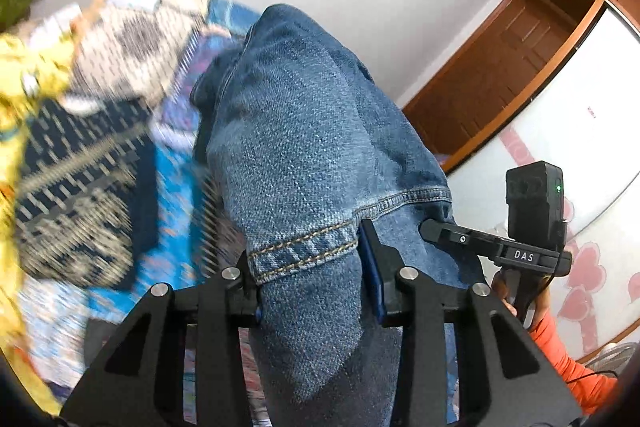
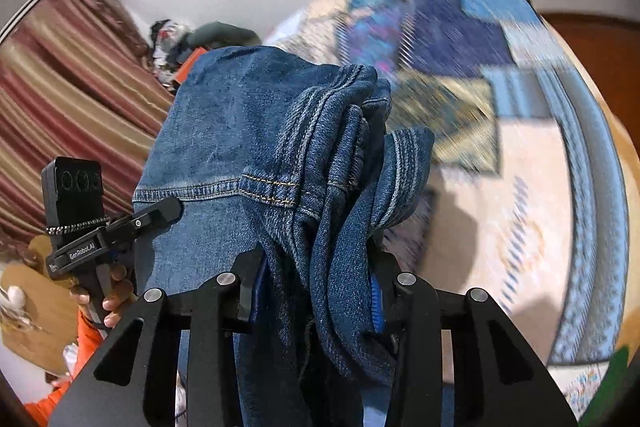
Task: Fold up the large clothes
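The blue jeans (image 1: 304, 147) are lifted up in the air and fill the middle of both wrist views. In the left wrist view the left gripper (image 1: 316, 287) has its two fingers closed onto the denim: a stitched hem with orange thread lies just above the left finger, and the cloth passes between the fingers and hangs down under them. The fabric stands up in front of this gripper like a rounded hump and hides most of what lies behind. To the right in the same view the right gripper (image 1: 440, 227) touches the edge of the jeans, and a hand (image 1: 516, 291) in an orange sleeve holds its handle. In the right wrist view the right gripper (image 2: 316, 291) is closed on a thick bunch of folded denim (image 2: 256, 131), with several seams and layers pressed together between its fingers; the cloth rises above the fingers and also falls below them. On the left of that view the left gripper (image 2: 160, 211) meets a hem of the jeans, held by the other hand (image 2: 108, 295). Below and behind the jeans is a bed with a patterned blue cover (image 2: 460, 39), blurred. A yellow cloth (image 1: 20, 75) lies on the bed at the left. A wooden door (image 1: 500, 67) and a striped curtain (image 2: 60, 99) stand against the white walls.
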`<state>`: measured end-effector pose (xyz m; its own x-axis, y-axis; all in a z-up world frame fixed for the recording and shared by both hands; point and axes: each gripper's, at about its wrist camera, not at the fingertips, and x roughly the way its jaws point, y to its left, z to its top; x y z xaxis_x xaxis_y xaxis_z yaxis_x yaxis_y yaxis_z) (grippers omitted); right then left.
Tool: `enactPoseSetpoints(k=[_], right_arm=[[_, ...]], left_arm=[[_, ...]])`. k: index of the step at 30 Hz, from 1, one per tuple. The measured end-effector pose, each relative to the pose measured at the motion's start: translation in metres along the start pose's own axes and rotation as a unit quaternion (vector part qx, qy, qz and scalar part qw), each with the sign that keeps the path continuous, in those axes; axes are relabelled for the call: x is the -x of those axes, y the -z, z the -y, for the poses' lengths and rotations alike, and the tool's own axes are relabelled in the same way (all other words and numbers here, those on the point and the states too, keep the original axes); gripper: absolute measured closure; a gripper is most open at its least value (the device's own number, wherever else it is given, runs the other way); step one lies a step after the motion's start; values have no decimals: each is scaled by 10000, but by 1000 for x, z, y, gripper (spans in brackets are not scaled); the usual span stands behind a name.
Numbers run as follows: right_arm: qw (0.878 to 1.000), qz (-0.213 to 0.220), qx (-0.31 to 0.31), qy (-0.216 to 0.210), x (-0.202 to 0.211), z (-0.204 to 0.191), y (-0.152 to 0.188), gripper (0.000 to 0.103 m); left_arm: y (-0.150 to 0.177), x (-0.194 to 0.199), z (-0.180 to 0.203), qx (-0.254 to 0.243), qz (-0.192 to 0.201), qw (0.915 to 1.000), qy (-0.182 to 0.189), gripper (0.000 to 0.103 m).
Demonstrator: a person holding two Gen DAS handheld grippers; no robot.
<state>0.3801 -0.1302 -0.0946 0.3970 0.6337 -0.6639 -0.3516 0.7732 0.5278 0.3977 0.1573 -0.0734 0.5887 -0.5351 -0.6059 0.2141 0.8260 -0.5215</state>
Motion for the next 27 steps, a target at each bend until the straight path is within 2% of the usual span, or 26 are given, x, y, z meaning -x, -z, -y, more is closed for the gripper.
enactPoseSetpoints(k=[3,7,13,17,20,21,23,24,25,27], right_arm=[[9995,230,85,-184,-14,-25,-18,68],[9979,481,236,-372,-46,-58,-42,68],[9970,538,280,-479,-109,-89,-66,68],[9982,387,288,-361,-166,-94,-68,68],[9996,57,-45,-279,-220,-78,-63,67],[9994,-161,-227,-218,-241,-69,-58,67],[9970,-605,-492,-30,-276,-51,-46,66],[9954,-777,-558,41,-289,-43,-38,63],[9960,-735,-514,-5,-291,-41,-34,62],[9979,-636,-103,87,-284,-47,-30,59]], left_arm=[[-21,31,-10,-251,231,9992,-216,65],[-46,61,-43,-386,496,9970,-450,65],[-67,71,-125,-103,551,9965,-616,65],[-70,50,-187,233,254,9960,-824,64],[-64,14,-238,575,-253,9922,-1080,62],[-56,-6,-258,734,-550,9881,-1233,60],[-40,-31,-279,877,-979,9802,-1482,55],[-30,-40,-288,864,-1091,9765,-1644,47],[-21,-38,-289,739,-912,9777,-1739,33],[-11,-28,-283,512,-542,9786,-1918,20]])
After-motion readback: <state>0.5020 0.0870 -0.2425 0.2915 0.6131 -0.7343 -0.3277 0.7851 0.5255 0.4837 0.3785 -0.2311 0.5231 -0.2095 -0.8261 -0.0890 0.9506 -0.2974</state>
